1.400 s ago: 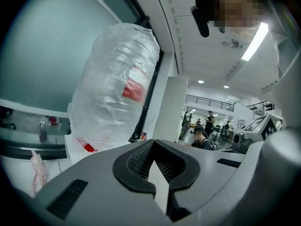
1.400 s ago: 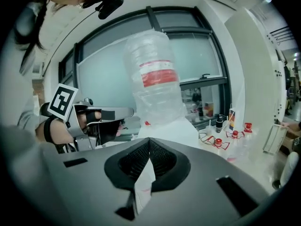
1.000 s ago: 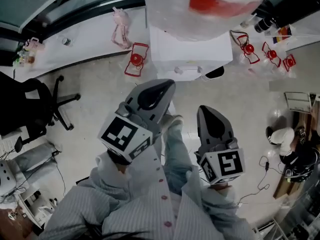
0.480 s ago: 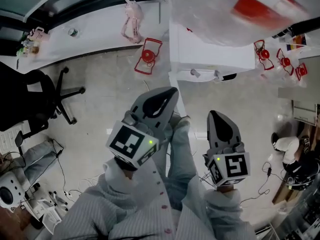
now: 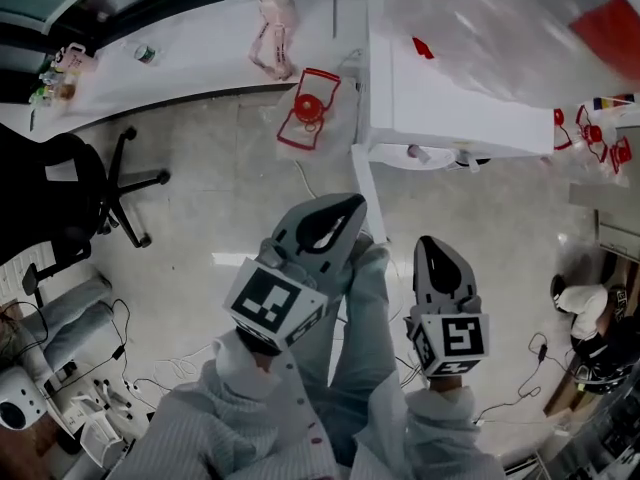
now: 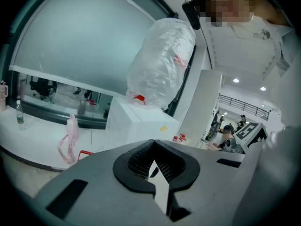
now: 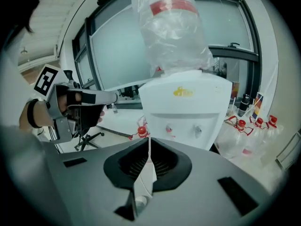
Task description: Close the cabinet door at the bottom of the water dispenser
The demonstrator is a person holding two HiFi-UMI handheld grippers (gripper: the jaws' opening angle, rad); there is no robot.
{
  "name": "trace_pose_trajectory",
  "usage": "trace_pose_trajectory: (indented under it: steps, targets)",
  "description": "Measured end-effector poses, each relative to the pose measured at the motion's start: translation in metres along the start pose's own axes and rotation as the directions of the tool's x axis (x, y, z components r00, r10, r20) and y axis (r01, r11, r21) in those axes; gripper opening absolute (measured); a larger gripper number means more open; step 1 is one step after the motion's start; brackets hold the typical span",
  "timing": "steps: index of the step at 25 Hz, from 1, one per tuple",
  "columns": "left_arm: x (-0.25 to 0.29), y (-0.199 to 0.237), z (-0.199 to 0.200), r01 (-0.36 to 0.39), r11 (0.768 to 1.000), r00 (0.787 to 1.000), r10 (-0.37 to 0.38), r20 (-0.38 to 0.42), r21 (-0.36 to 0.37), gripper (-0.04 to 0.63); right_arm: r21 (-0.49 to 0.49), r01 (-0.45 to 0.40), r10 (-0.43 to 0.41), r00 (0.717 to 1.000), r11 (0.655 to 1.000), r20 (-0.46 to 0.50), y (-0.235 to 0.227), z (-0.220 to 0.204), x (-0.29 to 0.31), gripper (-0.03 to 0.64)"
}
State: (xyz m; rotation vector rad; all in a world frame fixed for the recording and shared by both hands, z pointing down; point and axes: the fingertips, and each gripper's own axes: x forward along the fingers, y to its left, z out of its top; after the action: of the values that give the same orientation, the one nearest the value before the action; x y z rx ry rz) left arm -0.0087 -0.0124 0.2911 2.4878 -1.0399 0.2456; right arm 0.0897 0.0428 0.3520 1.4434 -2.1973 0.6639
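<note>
The white water dispenser (image 5: pixel 450 88) stands at the upper right of the head view, a plastic-wrapped bottle (image 7: pixel 171 27) on top of it. A thin white panel (image 5: pixel 366 193), seemingly the open cabinet door seen edge-on, juts from the dispenser's base toward me. My left gripper (image 5: pixel 345 213) is shut and empty, its tip just left of that panel. My right gripper (image 5: pixel 432 246) is shut and empty too, to the right of the panel and short of the dispenser's front. In the right gripper view the dispenser (image 7: pixel 188 112) fills the middle, its two taps facing me. The cabinet opening is mostly hidden.
A black office chair (image 5: pixel 70 188) stands at the left. A white counter (image 5: pixel 200 48) runs along the back with a pink item (image 5: pixel 275 33) on it. Red-capped empty bottles lie on the floor left (image 5: pixel 308 108) and right (image 5: pixel 590 133) of the dispenser. Cables (image 5: pixel 150 368) trail at lower left.
Both grippers have sunk lower while staying shut. In the head view the dispenser has slid to the right and its base and the white panel now show more plainly.
</note>
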Motion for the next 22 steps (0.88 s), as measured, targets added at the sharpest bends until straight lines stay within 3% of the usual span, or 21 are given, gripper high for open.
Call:
trace_pose_trajectory:
  steps: [9, 18, 22]
  targets:
    - [0.026, 0.036, -0.064, -0.013, 0.998, 1.000, 0.011, -0.026, -0.056, 0.011, 0.024, -0.038, 0.041, 0.991, 0.999, -0.126, 0.003, -0.080, 0.071, 0.015]
    - [0.027, 0.064, -0.140, -0.033, 0.993, 0.995, 0.022, -0.095, -0.117, 0.011, 0.052, -0.061, 0.073, 0.960, 0.997, -0.269, 0.001, -0.163, 0.133, 0.019]
    - [0.025, 0.077, -0.164, -0.038, 0.991, 0.992, 0.022, -0.125, -0.131, 0.011, 0.047, -0.067, 0.078, 0.941, 0.997, -0.328, 0.005, -0.193, 0.156, 0.072]
